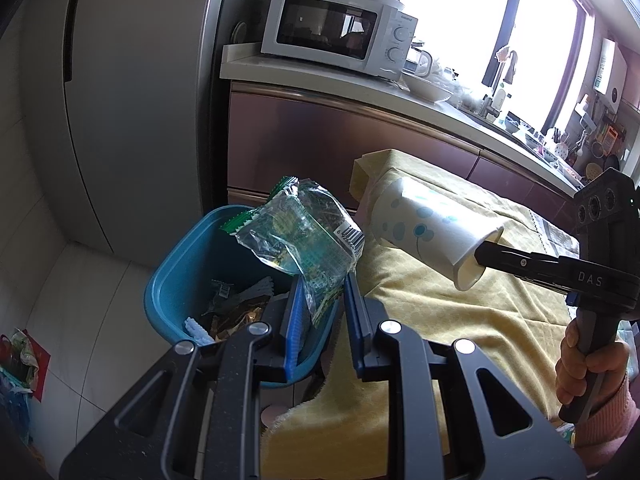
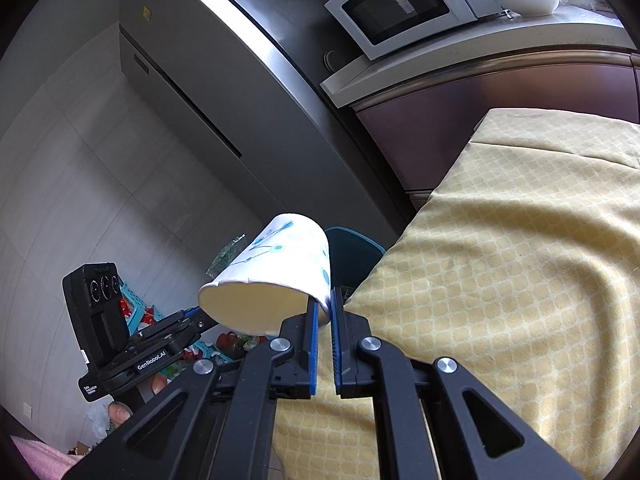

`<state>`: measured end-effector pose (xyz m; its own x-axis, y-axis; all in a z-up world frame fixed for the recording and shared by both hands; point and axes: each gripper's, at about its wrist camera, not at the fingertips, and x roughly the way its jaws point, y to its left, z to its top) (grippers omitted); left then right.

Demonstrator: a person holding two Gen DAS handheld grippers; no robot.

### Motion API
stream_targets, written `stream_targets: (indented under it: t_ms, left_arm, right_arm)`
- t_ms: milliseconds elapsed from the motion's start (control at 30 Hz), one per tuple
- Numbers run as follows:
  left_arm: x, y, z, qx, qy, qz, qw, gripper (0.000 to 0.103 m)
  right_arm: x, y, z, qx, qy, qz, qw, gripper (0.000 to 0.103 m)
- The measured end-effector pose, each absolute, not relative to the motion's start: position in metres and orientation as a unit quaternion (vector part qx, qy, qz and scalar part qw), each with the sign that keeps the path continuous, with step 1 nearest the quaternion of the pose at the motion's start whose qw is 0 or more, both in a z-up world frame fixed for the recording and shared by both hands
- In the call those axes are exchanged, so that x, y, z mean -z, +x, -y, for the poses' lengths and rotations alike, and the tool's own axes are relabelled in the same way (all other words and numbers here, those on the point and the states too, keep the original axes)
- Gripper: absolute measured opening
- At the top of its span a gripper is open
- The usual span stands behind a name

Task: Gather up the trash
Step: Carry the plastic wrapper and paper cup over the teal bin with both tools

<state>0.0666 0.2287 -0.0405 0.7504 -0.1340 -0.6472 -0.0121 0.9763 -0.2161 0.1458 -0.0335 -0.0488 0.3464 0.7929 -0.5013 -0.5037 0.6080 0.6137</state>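
Note:
My left gripper (image 1: 320, 280) is shut on a crumpled clear plastic wrapper (image 1: 300, 236) with green print and a barcode, held above a blue trash bin (image 1: 180, 276) that holds several scraps. My right gripper (image 2: 324, 300) is shut on the rim of a white paper cup (image 2: 280, 276) with blue dots, tipped on its side over the table's edge. In the left wrist view the cup (image 1: 424, 232) and right gripper (image 1: 484, 254) hang to the right of the wrapper. The bin's rim (image 2: 352, 244) shows behind the cup in the right wrist view.
A table under a yellow cloth (image 1: 460, 320) stands right of the bin. A steel fridge (image 1: 132, 100) rises behind it. A counter (image 1: 360, 88) carries a white microwave (image 1: 336, 28) and dishes. A basket of items (image 2: 136, 312) sits on the tiled floor.

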Motion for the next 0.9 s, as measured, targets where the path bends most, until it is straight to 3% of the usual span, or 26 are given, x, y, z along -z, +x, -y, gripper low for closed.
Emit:
stream_targets:
  t_ms: [900]
  left_arm:
    - [0.056, 0.08, -0.248, 0.009, -0.114, -0.367, 0.923, 0.021]
  right_arm:
    - [0.05, 0.162, 0.006, -0.406, 0.158, -0.422, 0.795, 0.005]
